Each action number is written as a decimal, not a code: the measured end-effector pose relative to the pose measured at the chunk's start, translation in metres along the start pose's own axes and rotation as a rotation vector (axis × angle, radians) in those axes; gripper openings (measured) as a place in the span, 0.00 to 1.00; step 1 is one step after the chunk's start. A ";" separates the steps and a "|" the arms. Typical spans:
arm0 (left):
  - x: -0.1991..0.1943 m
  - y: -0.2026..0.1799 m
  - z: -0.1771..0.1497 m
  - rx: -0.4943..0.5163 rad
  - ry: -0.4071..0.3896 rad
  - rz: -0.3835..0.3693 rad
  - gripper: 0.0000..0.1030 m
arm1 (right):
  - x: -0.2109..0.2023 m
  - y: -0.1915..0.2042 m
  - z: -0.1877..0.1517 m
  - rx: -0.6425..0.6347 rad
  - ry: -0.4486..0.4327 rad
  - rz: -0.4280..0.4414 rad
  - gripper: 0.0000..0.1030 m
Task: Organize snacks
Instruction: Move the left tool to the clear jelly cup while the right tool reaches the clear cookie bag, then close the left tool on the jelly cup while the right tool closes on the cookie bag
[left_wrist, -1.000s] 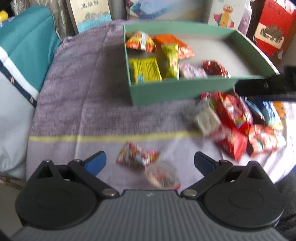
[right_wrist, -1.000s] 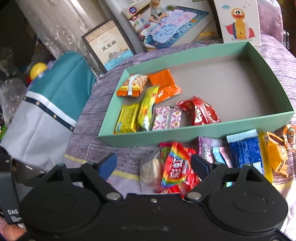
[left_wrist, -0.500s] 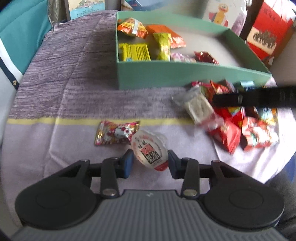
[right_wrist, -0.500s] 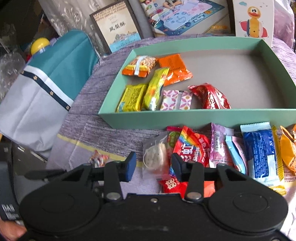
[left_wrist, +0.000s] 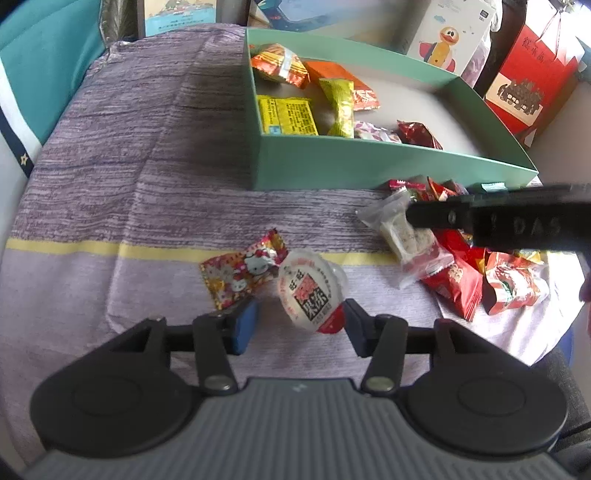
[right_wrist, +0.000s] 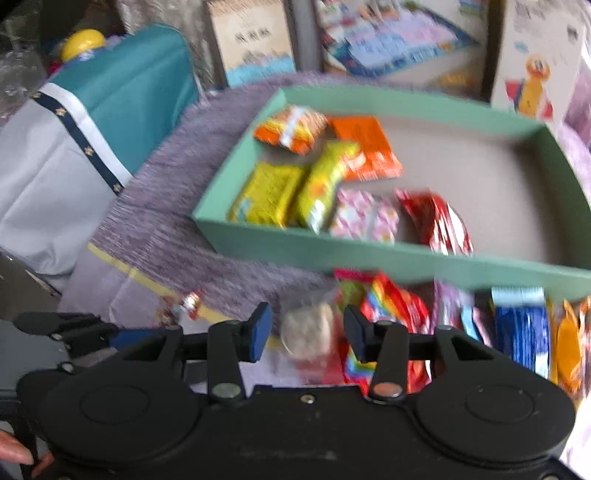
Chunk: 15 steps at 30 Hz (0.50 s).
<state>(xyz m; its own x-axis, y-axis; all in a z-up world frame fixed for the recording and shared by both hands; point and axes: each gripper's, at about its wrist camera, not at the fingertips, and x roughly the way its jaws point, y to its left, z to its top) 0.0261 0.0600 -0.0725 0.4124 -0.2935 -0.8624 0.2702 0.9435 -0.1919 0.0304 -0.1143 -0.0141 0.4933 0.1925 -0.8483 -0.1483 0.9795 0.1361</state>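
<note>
L gripper (left_wrist: 300, 326) sits low over the purple cloth (left_wrist: 147, 155), jaws partway open w/ a jelly cup (left_wrist: 308, 291) between them; right pad looks to touch the cup's rim, left pad is clear of it, so no firm grip visible. Hello Kitty candy (left_wrist: 243, 269) lies just beside the cup on its left. R gripper (right_wrist: 306, 334) also partway open, a clear-wrapped cracker (right_wrist: 308, 330) between the pads but not touching either; that view is blurred. Behind it, loose pile of snacks (right_wrist: 391, 306) against the front wall of the green box (right_wrist: 406, 260). Inside the box at its left end: yellow packets (right_wrist: 269, 194), orange packets (right_wrist: 365, 146), pink-white one (right_wrist: 364, 216), red one (right_wrist: 437, 221)
</note>
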 end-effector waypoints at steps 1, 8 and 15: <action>0.000 0.001 0.000 -0.001 -0.001 -0.004 0.49 | -0.001 0.003 0.001 -0.013 -0.001 0.005 0.43; 0.004 0.001 0.005 -0.003 -0.012 -0.012 0.52 | 0.025 0.008 -0.009 -0.018 0.113 -0.011 0.44; 0.004 0.004 0.005 -0.002 -0.012 -0.024 0.52 | 0.040 0.020 -0.011 -0.039 0.140 -0.022 0.44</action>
<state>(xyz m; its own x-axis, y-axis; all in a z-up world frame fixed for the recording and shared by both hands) 0.0333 0.0620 -0.0747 0.4160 -0.3175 -0.8522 0.2784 0.9365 -0.2131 0.0380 -0.0880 -0.0514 0.3726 0.1579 -0.9144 -0.1734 0.9799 0.0985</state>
